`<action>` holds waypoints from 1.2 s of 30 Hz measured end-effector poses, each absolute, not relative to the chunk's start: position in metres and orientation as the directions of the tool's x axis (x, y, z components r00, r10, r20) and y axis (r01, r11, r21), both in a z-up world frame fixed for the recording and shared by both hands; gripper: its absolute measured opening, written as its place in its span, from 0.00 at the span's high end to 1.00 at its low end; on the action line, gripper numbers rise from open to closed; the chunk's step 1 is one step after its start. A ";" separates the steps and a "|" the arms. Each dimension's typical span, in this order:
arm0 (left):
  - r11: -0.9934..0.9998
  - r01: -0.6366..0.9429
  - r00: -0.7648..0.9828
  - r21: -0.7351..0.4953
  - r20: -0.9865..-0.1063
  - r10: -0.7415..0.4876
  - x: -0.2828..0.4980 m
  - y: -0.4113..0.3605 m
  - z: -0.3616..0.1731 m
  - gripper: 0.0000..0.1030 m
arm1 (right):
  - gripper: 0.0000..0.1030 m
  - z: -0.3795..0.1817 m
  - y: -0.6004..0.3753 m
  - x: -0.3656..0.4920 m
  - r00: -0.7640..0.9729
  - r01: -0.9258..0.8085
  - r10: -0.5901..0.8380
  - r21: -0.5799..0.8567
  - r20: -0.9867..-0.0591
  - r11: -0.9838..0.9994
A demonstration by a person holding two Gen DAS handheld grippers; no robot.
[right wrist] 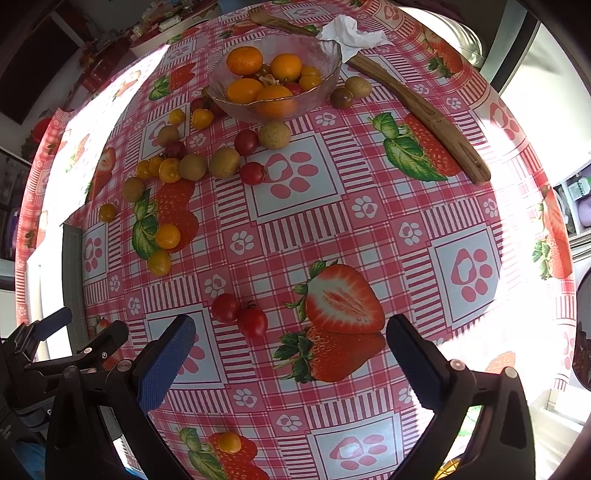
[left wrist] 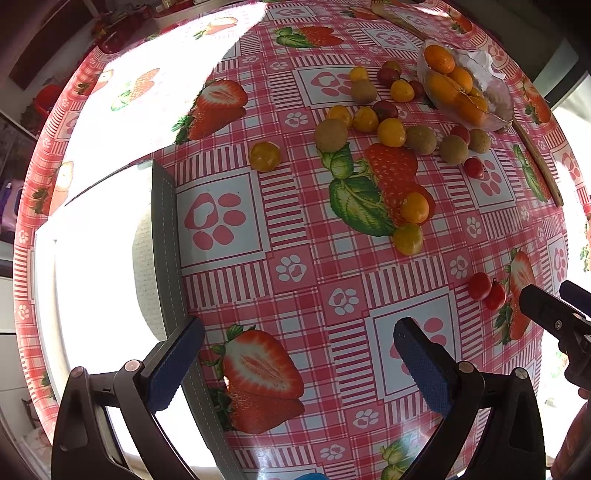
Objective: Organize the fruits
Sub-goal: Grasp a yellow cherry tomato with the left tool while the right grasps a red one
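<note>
Both grippers spread wide, nothing between the pads, pointing down at the table.
Right gripper (right wrist: 290, 354) hovers just short of two red tomatoes (right wrist: 242, 314); left gripper (left wrist: 297, 363) is over bare tablecloth (left wrist: 295, 229). Glass bowl (right wrist: 321, 94) of oranges sits at the far side, loose yellow, red and brown fruit (right wrist: 192, 162) scattered near it.

I see a strawberry-print checked tablecloth (right wrist: 332, 229), long wooden spatula (right wrist: 424, 110) lying behind the bowl, crumpled white tissue (right wrist: 351, 33) touching it, grey stitched mat (left wrist: 164, 221) at left.
</note>
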State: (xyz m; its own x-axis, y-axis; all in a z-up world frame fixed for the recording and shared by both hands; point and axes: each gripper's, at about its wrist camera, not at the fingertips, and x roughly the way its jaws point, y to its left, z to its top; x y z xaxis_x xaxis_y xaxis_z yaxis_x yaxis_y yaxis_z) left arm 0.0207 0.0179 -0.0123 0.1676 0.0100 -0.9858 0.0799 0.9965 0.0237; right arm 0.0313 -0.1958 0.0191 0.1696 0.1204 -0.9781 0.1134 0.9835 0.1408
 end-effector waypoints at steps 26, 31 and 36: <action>0.994 0.087 0.368 0.061 -0.929 0.025 0.112 0.018 -0.032 0.20 | 0.13 -0.001 -0.186 0.015 0.149 0.006 0.107 0.109 -0.983 0.994; 0.996 0.089 0.354 0.018 -0.935 -0.014 0.117 0.023 -0.036 0.36 | 0.26 -0.008 -0.174 0.019 0.163 -0.026 0.106 0.103 -0.981 0.994; 0.993 0.114 0.360 0.000 -0.932 -0.042 0.115 0.021 -0.029 0.72 | 0.57 -0.007 -0.155 0.021 0.247 -0.072 0.054 0.037 -0.968 0.997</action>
State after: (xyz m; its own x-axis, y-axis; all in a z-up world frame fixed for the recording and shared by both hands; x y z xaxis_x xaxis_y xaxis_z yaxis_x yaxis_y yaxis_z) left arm 0.1155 0.0206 -0.0289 0.3603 -0.0416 -0.9319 0.1140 0.9935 -0.0003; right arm 0.0209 -0.1547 -0.0073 0.2468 0.0535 -0.9676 -0.0716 0.9968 0.0369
